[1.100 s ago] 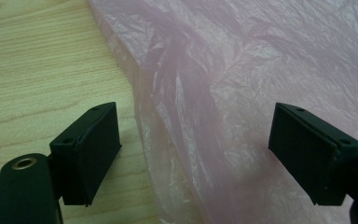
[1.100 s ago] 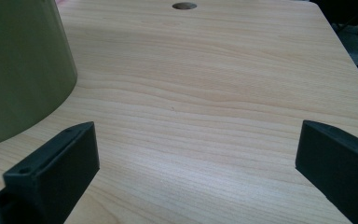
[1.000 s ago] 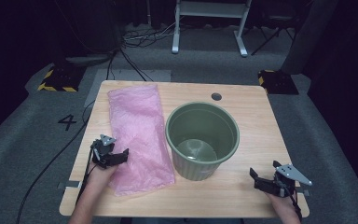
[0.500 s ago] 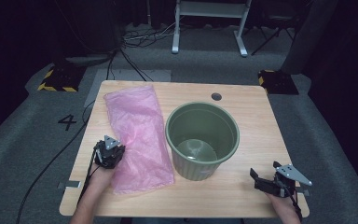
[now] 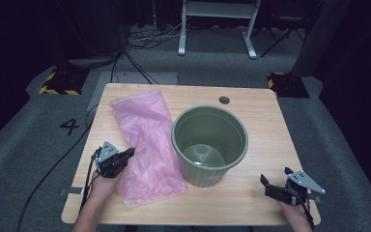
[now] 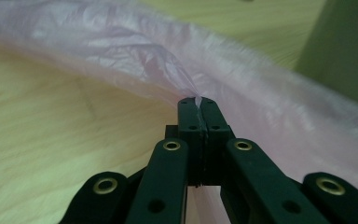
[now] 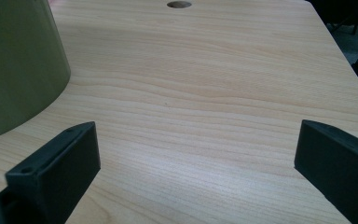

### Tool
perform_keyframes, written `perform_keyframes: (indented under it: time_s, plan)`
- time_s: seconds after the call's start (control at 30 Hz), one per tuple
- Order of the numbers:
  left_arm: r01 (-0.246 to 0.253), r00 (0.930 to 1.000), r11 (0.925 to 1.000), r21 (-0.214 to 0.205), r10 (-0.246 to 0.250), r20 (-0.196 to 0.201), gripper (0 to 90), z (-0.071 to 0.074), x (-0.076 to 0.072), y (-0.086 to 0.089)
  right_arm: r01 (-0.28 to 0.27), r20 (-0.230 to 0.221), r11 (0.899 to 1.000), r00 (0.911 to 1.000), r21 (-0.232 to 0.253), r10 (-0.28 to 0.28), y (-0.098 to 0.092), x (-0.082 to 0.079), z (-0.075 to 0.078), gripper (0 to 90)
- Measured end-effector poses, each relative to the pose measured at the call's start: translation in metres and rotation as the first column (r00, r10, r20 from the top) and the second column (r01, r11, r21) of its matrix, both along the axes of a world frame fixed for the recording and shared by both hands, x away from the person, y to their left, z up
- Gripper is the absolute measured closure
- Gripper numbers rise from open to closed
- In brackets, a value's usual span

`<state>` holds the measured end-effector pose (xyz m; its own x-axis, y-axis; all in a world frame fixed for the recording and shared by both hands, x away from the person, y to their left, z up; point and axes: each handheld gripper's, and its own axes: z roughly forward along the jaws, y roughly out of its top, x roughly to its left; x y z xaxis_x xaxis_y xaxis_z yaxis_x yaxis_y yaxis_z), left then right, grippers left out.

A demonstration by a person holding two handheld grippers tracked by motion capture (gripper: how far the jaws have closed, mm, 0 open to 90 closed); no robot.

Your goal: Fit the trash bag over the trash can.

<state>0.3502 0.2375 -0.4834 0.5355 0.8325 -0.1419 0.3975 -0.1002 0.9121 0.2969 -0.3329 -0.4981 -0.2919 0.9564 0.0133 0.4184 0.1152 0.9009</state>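
A pink plastic bag (image 5: 147, 140) lies flat on the wooden table (image 5: 261, 116), left of an upright green bucket (image 5: 207, 175). My left gripper (image 5: 128, 153) is at the bag's left edge, shut on a pinch of the thin film. In the left gripper view the jaws (image 6: 197, 101) meet tightly with the pink bag (image 6: 121, 51) bunched at their tips and the bucket (image 6: 345, 46) beyond. My right gripper (image 5: 275, 176) rests open at the table's front right corner. Its jaws (image 7: 196, 144) stand wide apart over bare wood, the bucket (image 7: 14, 60) to their left.
A round cable hole (image 5: 224, 100) sits near the table's far edge behind the bucket. Bare wood stretches right of the bucket. Cables and yellow-black striped blocks (image 5: 58, 82) lie on the grey floor beyond the table.
The left gripper's jaws, open a second ago, have closed on the bag's left edge. The right gripper has stayed where it was.
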Motion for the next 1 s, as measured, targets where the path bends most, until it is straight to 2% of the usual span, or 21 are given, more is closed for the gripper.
perform_keyframes:
  time_s: [0.1,0.2,0.33,0.43,0.57,0.63,0.77,1.0]
  plan:
    - [0.02,0.9988,0.9983,-0.055,-0.017,0.046,89.3,0.012,-0.007,-0.003,0.004,0.001,1.0,1.0,0.0,-0.004,0.0,0.0,0.0,0.2]
    - [0.037,0.9948,0.9955,-0.087,-0.028,0.098,89.3,0.024,-0.015,-0.006,0.005,0.0,1.0,1.0,-0.002,-0.005,0.0,0.0,0.0,0.2]
    - [0.044,0.9893,0.9931,-0.109,-0.028,0.144,89.3,0.034,-0.024,-0.009,0.007,0.002,1.0,1.0,-0.002,-0.007,-0.001,-0.001,0.0,0.2]
    - [0.026,0.9873,0.991,-0.131,-0.005,0.159,89.3,0.04,-0.029,-0.011,0.007,0.001,1.0,1.0,-0.002,-0.007,0.0,-0.001,0.0,0.2]
    - [0.008,0.9813,0.9904,-0.138,0.019,0.191,89.2,0.048,-0.035,-0.014,0.007,0.004,1.0,1.0,0.0,-0.007,-0.001,-0.001,0.0,0.1]
    - [0.012,0.9796,0.9921,-0.125,0.013,0.2,89.2,0.052,-0.037,-0.015,0.007,0.002,1.0,1.0,0.0,-0.007,-0.001,-0.001,0.0,0.0]
    - [0.032,0.9804,0.9956,-0.088,-0.014,0.196,89.1,0.06,-0.038,-0.021,0.009,0.003,1.0,1.0,0.0,-0.009,-0.001,-0.001,0.0,0.0]
    - [0.11,0.9763,0.9918,-0.064,-0.096,0.194,89.0,0.075,-0.042,-0.028,0.015,0.014,1.0,0.9998,0.003,-0.015,-0.004,-0.002,0.001,0.0]
